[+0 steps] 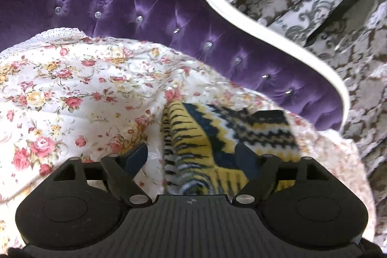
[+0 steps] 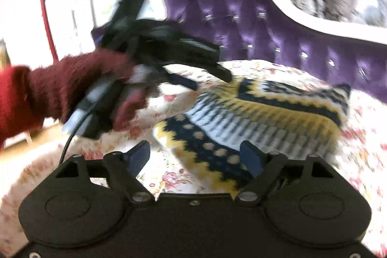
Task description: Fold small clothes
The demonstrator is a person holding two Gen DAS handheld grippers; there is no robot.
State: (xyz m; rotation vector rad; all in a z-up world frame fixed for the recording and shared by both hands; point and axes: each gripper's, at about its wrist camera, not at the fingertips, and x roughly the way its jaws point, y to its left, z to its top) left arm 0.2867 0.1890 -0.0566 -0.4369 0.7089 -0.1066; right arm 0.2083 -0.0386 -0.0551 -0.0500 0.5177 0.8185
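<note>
Knit garment (image 2: 254,117), yellow, navy and white zigzag and dot bands, lies bunched and partly folded on the floral bedspread (image 1: 72,88) in front of the purple tufted headboard (image 1: 145,4). My left claw (image 1: 193,156) is spread open, garment between and just ahead of its fingers. My right claw (image 2: 193,156) is open too, garment's dotted edge between its fingers. Right view is blurred.
</note>
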